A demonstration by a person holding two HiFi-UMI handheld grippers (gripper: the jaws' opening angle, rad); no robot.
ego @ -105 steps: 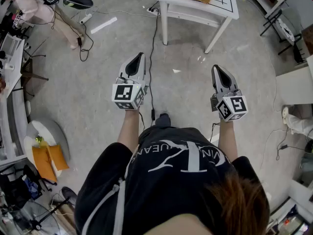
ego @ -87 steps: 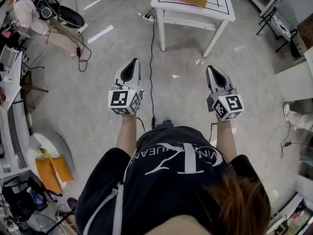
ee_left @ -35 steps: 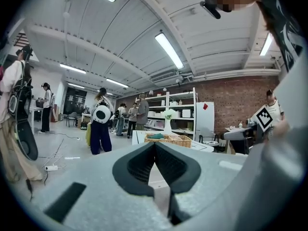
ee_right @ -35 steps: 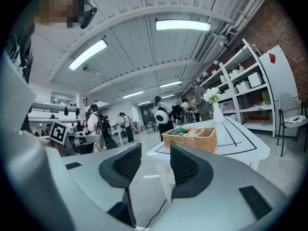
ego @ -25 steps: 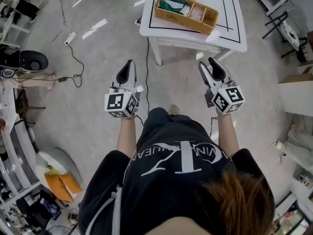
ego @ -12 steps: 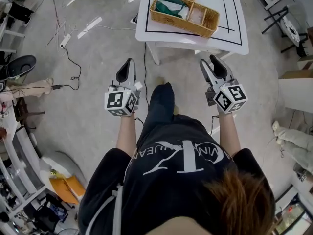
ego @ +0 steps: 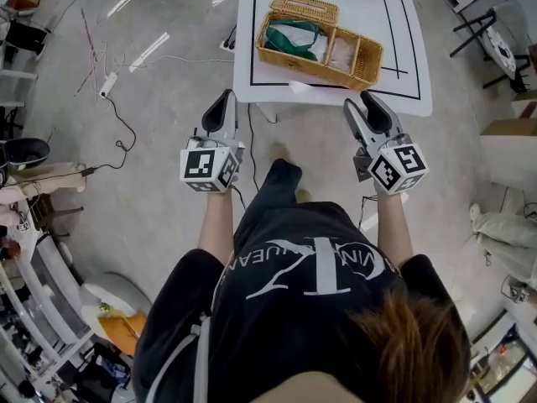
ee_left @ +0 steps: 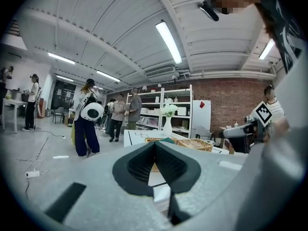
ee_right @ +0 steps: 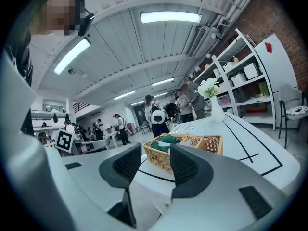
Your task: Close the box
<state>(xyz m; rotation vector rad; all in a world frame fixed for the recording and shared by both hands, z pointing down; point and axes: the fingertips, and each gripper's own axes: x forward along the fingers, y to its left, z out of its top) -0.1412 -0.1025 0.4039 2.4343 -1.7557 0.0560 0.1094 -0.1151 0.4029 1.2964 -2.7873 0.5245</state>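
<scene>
A wicker box (ego: 317,40) with several compartments stands on the white table (ego: 394,23). Its lid (ego: 304,8) is tipped back at the far side, and a green cloth (ego: 295,39) lies in the left compartment. My left gripper (ego: 225,99) is held level just short of the table's front left edge, its pads meeting at the tips with nothing between them (ee_left: 155,146). My right gripper (ego: 370,104) reaches the front edge, short of the box, and stands open and empty (ee_right: 155,148). The box (ee_right: 211,144) shows just beyond its jaws.
A white scrap of paper (ego: 300,87) lies at the table's front edge. Cables and a power strip (ego: 107,82) run over the floor at the left. A vase with flowers (ee_right: 211,100) stands far back on the table. People and shelves (ee_right: 245,76) fill the background.
The person has walked up to the table. The box and table have come much nearer, and both grippers now sit at the table's front edge instead of over bare floor.
</scene>
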